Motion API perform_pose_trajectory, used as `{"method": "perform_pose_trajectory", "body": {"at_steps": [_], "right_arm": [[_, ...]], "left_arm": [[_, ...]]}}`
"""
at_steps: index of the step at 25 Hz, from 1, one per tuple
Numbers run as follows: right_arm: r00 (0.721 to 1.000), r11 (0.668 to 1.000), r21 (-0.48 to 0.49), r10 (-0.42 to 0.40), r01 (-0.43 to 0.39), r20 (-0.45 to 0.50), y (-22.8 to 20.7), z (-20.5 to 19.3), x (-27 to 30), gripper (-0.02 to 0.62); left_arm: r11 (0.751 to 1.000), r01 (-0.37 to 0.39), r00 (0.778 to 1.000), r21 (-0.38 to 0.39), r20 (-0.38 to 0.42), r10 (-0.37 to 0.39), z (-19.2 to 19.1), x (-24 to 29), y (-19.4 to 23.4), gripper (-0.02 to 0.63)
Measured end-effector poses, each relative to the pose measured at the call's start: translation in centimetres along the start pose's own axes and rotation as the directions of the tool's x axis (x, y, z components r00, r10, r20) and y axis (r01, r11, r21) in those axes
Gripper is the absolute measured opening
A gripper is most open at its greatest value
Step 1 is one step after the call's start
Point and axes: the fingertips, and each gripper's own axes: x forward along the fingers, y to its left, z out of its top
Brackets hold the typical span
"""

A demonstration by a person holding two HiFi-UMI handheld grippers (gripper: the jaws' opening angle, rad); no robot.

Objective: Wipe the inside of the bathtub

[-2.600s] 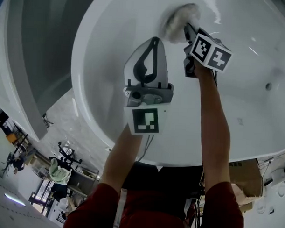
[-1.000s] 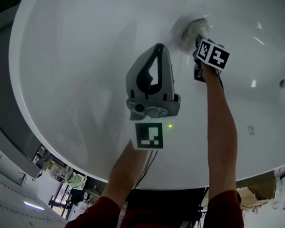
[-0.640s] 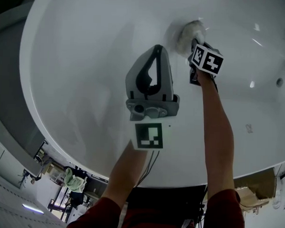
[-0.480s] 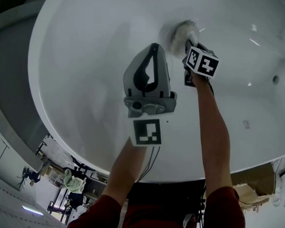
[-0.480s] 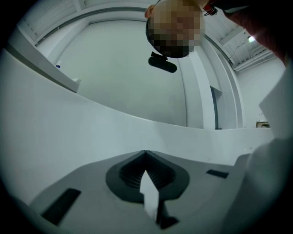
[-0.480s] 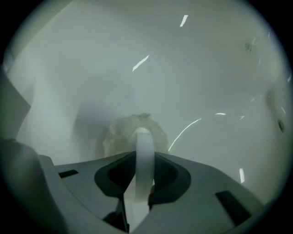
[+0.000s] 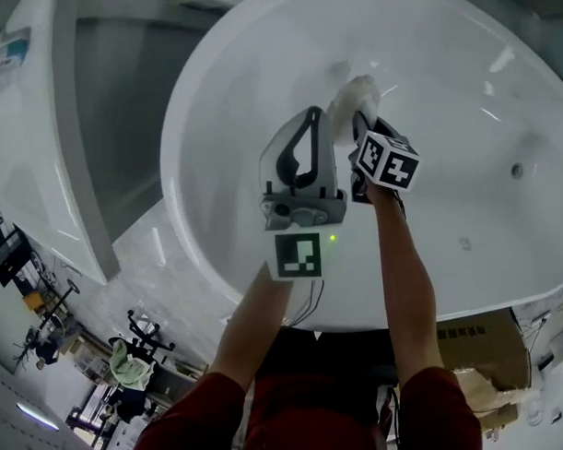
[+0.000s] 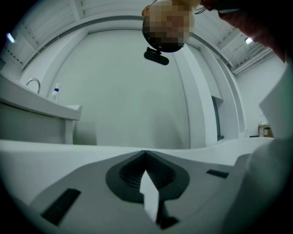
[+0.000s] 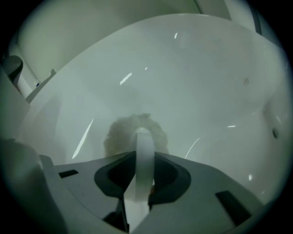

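Observation:
The white oval bathtub fills the head view. My right gripper reaches into it, shut on a fluffy off-white wiping pad that presses on the tub's inner wall. In the right gripper view the pad sits just past the right gripper, with a white band of it caught between the jaws. My left gripper hovers above the tub beside the right one, shut and holding nothing. In its own view the left gripper points up at a wall and ceiling.
A small round fitting sits in the tub's right wall, also seen as the fitting. Tiled floor and another white fixture lie left of the tub. A cardboard box stands at lower right. A faucet and bottle stand on a ledge.
The right gripper has slid the pad across the tub's inner surface, toward the left end. The head view has pulled back, so the tub's left rim and floor show. The left gripper stays raised.

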Motion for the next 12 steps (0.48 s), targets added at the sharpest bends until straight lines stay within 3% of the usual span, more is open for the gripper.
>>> {"method": "perform_pose_trajectory", "body": {"at_steps": [12], "right_arm": [[0.991,0.989,-0.073,0.135,-0.132,0.028,14.5,4.1,-13.6,0.101]], "left_arm": [[0.996,-0.079,0.997,0.050,0.000,0.079,11.8,-8.5,5.5,0.014]]}}
